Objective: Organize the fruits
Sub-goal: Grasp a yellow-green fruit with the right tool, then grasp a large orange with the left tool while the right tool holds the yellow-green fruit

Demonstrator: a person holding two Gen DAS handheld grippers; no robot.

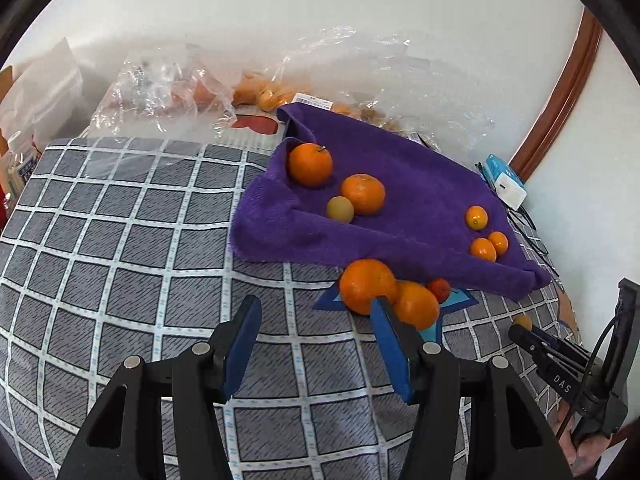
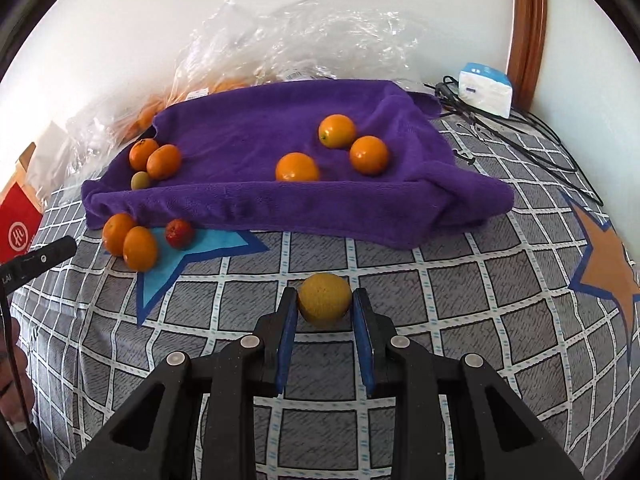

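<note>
Yellow fruit (image 2: pixel 324 299) sits pinched in the right gripper (image 2: pixel 324 304) above the checked cloth (image 2: pixel 440 300); left gripper (image 1: pixel 316 312) spread, empty.

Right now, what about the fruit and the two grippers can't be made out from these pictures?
- Left wrist view: the left gripper finger covers part of two oranges.
- Both views: crumpled clear plastic bags blur the fruit inside.
- Right wrist view: whether the right gripper pads press the yellow fruit or just flank it.
</note>
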